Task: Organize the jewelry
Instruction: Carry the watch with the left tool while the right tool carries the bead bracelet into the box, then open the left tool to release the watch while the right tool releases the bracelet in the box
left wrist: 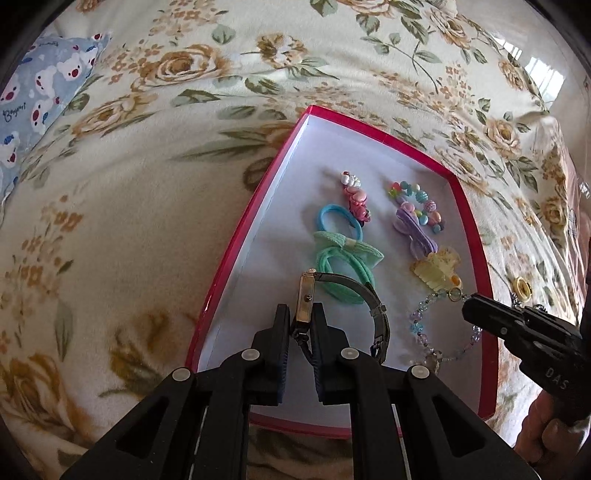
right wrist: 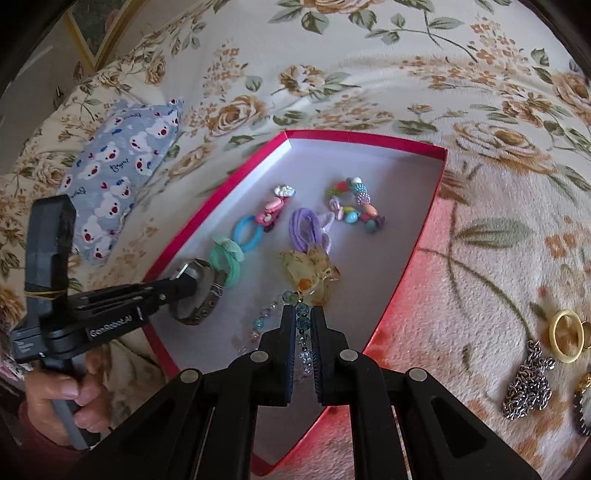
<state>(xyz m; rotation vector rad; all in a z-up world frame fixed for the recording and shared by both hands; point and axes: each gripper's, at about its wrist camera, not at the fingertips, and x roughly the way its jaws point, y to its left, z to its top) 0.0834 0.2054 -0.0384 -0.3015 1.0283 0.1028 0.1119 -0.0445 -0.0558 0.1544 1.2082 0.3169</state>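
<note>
On the floral bed lay a red-rimmed box [left wrist: 236, 240]. At its near left, the left tool [left wrist: 302, 317] pinched a watch [left wrist: 306, 299] by its case above the box floor. To the right, the right tool [right wrist: 303, 317] gripped a beaded bracelet [right wrist: 303, 321] just inside the box. A chain [right wrist: 530, 387] and a yellow ring [right wrist: 556, 338] lay outside on the blanket.

A: What lies under everything?
B: A cream floral blanket [left wrist: 155, 155] printed with tan roses and green leaves; it fills both wrist views.

A: And the blue item at the far left?
B: A small blue pillow [right wrist: 118, 173] patterned with white bear faces, resting on the blanket, near the upper left edge in the left wrist view.

A: Anything beyond the bedding?
B: A bright window [left wrist: 546, 77] at upper right, and a gold-edged picture frame [right wrist: 99, 33] at upper left in the right wrist view.
</note>
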